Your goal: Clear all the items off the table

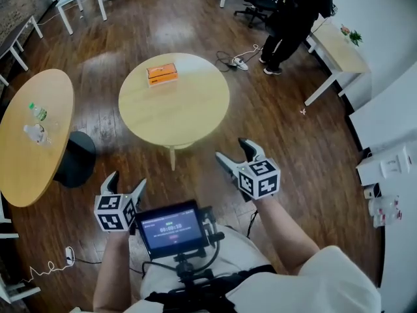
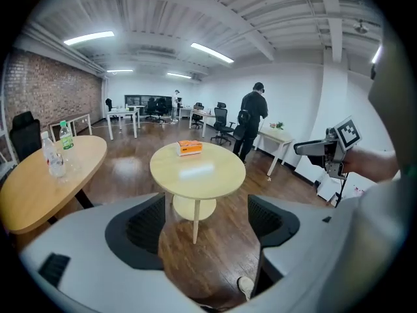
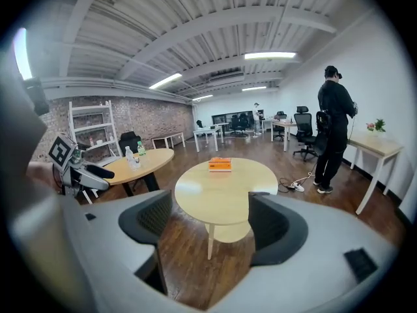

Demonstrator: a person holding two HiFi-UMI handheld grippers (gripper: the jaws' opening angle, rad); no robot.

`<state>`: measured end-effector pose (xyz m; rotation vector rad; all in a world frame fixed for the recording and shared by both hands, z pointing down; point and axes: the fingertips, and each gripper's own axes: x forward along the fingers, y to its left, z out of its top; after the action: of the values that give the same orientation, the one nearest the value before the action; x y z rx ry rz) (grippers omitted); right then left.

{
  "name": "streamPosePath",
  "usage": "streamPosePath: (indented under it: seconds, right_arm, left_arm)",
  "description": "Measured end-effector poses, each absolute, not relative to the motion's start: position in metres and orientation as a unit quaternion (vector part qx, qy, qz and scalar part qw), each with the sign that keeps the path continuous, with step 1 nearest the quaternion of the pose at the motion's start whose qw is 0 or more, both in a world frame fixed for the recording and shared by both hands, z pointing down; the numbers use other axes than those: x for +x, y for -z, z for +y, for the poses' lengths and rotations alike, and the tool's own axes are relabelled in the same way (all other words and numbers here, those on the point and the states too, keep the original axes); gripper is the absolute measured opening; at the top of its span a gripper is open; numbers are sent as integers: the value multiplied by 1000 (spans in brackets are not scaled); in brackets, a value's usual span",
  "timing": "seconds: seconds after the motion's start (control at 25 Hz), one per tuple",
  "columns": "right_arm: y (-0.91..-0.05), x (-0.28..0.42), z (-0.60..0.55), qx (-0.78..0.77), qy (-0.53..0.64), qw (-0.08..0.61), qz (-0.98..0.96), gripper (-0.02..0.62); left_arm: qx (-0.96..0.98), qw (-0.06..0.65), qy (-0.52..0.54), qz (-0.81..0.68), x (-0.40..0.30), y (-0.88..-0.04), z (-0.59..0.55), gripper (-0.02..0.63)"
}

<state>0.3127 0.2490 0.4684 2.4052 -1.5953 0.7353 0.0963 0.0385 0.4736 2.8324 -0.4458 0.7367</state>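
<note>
Orange box (image 1: 161, 74) in all views; screen (image 1: 171, 230) overhead only

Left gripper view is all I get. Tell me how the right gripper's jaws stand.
Observer: The right gripper has its jaws apart, with nothing between them.
Operator: Report what lies on the floor beyond the round table.
Observer: A white power strip with its cable, between the round table and the person's feet.
Operator: Say what hangs below the head camera.
Observer: A small lit screen, beside the left gripper.
</note>
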Motion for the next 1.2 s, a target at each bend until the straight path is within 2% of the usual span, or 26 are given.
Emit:
streamPosePath:
  seconds: [0.28,0.56,0.8,1.08,1.12,1.2]
  right_arm:
    - [-473,349,296,792,-235,87,-557,380]
    - [-475,362,310,782,-232,86,-572,380]
    - [-479,358,277,773,-230,81,-585,380]
    - [-473,353,210,762,-236,88,-597,380]
    - [-474,354,199,761,-240,87,-596,407]
    - [-474,357,177,762,-241,92,-594,411]
  left_arm:
    - [954,108,-230,-159,128,-473,98,409]
    - [949,116,-228,-182,124,-465,111,416]
    - [947,111,-232,-191,102,-464,87,416]
    - [941,136,-244,-190,73,-480,39,416]
    - [941,138,-246,-186,68,-479,31,414]
    - [944,138,-242,-179,59,-473,16,414]
